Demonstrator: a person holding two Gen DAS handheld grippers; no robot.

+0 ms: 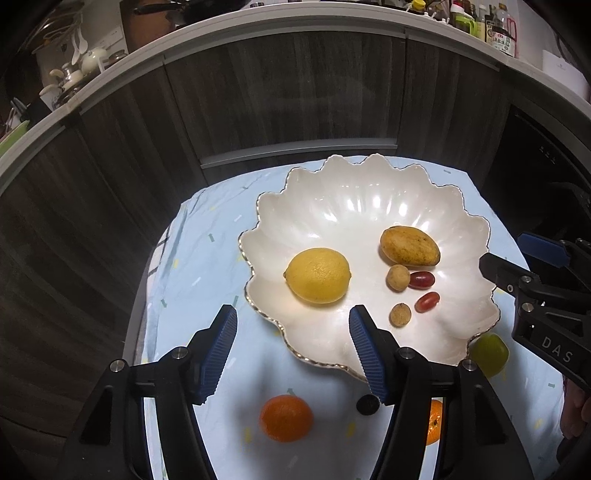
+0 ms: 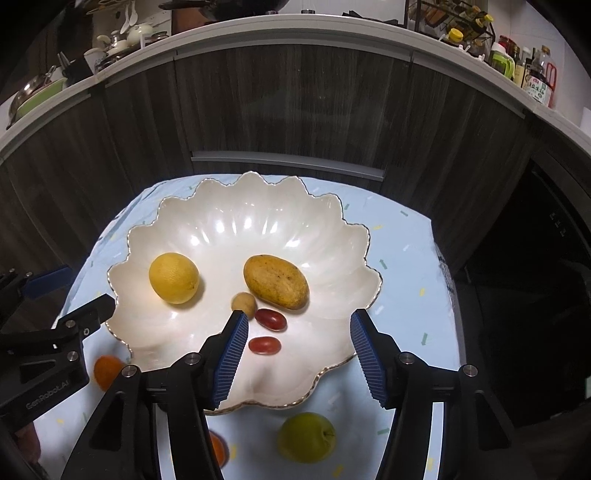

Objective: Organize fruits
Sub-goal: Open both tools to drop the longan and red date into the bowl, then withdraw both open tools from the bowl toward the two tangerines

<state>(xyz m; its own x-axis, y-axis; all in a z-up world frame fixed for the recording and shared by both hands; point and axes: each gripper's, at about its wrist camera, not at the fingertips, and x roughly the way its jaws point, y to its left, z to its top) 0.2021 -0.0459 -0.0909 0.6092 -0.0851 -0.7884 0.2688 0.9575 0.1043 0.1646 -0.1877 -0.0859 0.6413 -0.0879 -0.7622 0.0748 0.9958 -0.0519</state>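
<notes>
A scalloped, pearly white dish [image 1: 354, 206] with a thin gilt rim sits toward the far edge of the table, on a pale blue cloth [image 1: 207, 258] sprinkled with small coloured dashes. Inside it lie a lemon [image 1: 317, 275] with pebbled yellow skin on the dish's left side, and a speckled yellow-brown mango [image 1: 410, 246], oval and smooth, toward the right. Just beside the mango's near side are a small round tan fruit [image 1: 398, 277] and a glossy red grape [image 1: 421, 279], touching or nearly so. A second red grape [image 1: 427, 301] and a second tan fruit [image 1: 400, 314] lie a little nearer the dish's front rim.

Outside the dish, near the table's front edge, rest a bright orange mandarin [image 1: 286, 418], a small dark round fruit [image 1: 367, 404], and another orange fruit [image 1: 434, 421] half hidden behind a gripper finger. A green apple-like fruit [image 2: 306, 438] sits just beside the dish's front right rim.

The left gripper [image 1: 293, 354] hangs above the front left rim of the dish, its ribbed blue pads spread wide with nothing between them. The right gripper [image 2: 299, 356] hovers over the dish's front part, likewise spread wide and empty; one of its fingers stands in front of the nearer tan fruit in its own view.

Behind the table rise dark wood-grain cabinet fronts [image 1: 280, 99] under a white countertop [image 1: 258, 20] crowded with bottles and kitchenware.
</notes>
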